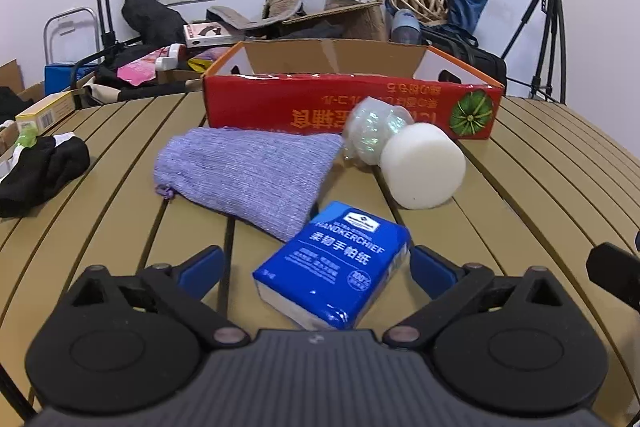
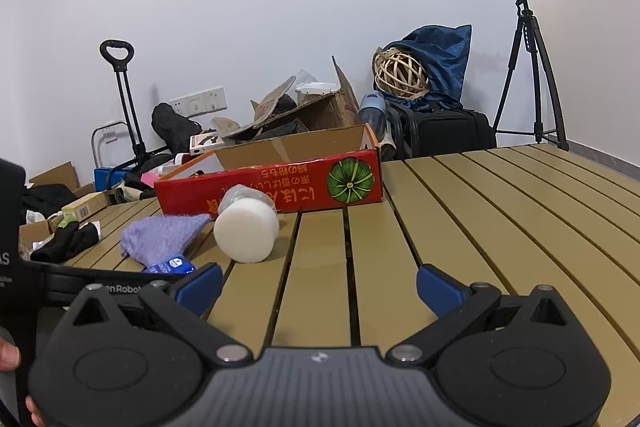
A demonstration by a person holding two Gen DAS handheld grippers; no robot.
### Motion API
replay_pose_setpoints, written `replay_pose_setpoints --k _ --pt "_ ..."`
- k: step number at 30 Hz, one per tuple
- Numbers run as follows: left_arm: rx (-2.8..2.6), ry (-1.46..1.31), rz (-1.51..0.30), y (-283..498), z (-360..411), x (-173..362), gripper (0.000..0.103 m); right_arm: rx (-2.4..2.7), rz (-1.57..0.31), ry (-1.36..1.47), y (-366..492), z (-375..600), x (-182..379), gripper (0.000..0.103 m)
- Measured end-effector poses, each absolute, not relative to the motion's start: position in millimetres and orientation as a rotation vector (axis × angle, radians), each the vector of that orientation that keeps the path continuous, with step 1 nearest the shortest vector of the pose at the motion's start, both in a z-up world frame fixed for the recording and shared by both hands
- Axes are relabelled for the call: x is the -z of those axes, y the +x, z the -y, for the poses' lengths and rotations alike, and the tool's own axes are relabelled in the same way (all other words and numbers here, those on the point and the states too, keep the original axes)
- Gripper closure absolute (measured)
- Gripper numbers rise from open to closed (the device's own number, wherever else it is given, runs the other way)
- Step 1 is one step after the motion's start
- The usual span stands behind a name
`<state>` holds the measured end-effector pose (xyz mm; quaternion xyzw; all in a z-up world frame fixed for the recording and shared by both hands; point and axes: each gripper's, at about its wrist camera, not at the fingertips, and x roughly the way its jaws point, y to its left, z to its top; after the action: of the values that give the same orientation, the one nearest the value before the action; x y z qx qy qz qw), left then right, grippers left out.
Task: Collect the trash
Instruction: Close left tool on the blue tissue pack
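A blue handkerchief tissue pack [image 1: 334,265] lies on the slatted table between the open jaws of my left gripper [image 1: 316,269], apart from both fingers. Beyond it lie a purple knit pouch [image 1: 248,175], a white foam cylinder [image 1: 422,165] and a crumpled clear plastic wrap [image 1: 374,133]. An open red cardboard box [image 1: 352,103] stands behind them. My right gripper [image 2: 320,285] is open and empty over bare slats, with the foam cylinder [image 2: 246,231], pouch [image 2: 160,237], tissue pack [image 2: 172,265] and red box [image 2: 272,189] ahead to its left.
A black cloth [image 1: 38,171] lies at the table's left edge near a small yellow box [image 1: 46,113]. Clutter, a cardboard box [image 1: 332,15], a dark bag [image 2: 444,133] and a tripod [image 2: 528,67] stand behind the table by the wall.
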<state>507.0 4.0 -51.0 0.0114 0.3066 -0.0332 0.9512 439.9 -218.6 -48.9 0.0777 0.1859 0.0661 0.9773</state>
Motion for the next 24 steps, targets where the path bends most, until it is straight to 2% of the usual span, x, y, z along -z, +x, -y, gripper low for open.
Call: replay_pose_setpoints --k 4,24 --pt "0.096 0.014 -0.649 509 -5 53 0.028 -0.127 -0.370 0.166 439 222 48 0.000" --pt "0.032 0.051 -0.498 476 -10 26 0.031 -0.157 -0.389 0.207 456 215 36 0.000"
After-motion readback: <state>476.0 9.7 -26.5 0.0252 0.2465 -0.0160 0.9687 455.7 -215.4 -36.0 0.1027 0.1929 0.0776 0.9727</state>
